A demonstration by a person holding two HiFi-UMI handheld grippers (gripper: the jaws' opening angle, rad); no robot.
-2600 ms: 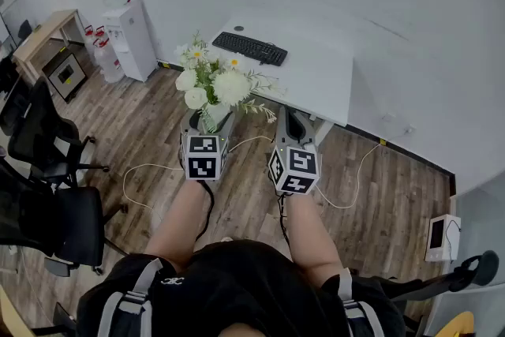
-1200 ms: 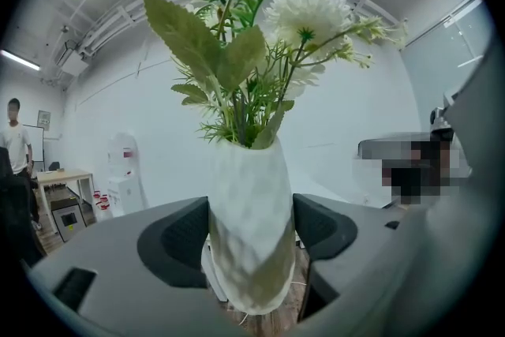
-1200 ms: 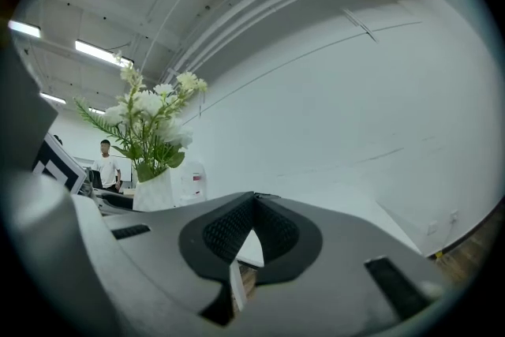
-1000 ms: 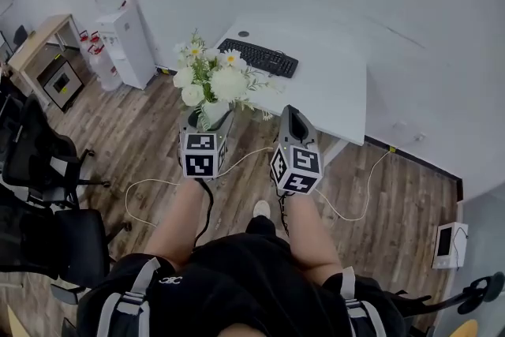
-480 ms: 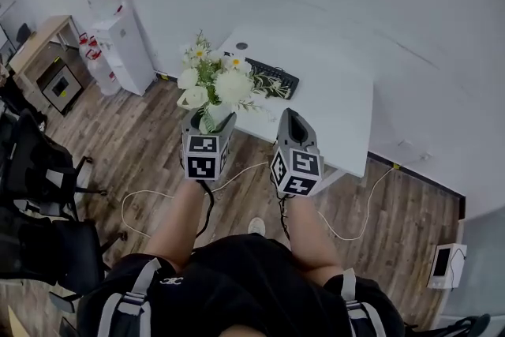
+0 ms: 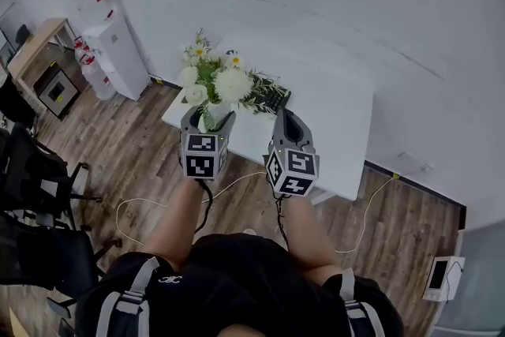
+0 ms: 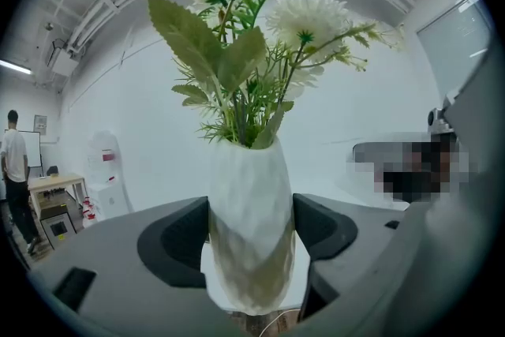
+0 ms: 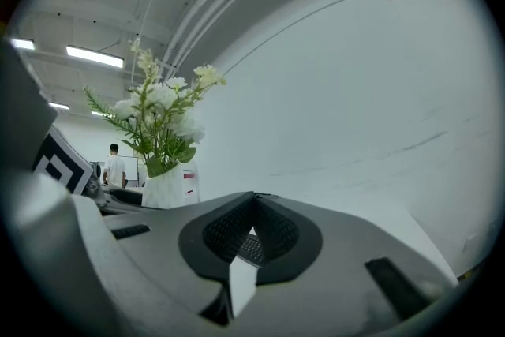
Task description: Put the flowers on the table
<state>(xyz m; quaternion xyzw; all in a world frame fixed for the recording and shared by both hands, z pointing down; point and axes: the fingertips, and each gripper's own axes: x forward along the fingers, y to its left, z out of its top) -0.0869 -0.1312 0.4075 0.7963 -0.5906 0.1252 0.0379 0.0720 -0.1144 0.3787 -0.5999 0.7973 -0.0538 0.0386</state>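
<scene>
Transport step. Left hand-held gripper (image 7: 251, 237) pinching white vase (image 7: 249, 193) of flowers (image 6: 221, 81), in air at counter (image 6: 339, 118) edge. Right hand-held gripper (image 8: 252, 231) pressed together, empty. Next: set vase upright on bare counter.

A white water dispenser (image 6: 118, 51) with a bottle on top stands against the white wall. Just left of it, spare water bottles (image 6: 91, 73) sit on the wood floor (image 6: 142, 138). Farther left stands a light wooden desk (image 6: 31, 43) with a dark box (image 6: 55, 91) beneath. Black office chairs (image 6: 31, 177) stand below and left of the dispenser. A white cable (image 6: 134, 200) loops over the planks below it, and a black keyboard (image 6: 276, 99) lies well to its right. In the left gripper view, a person (image 7: 14, 170) in a white top stands left of the dispenser.
</scene>
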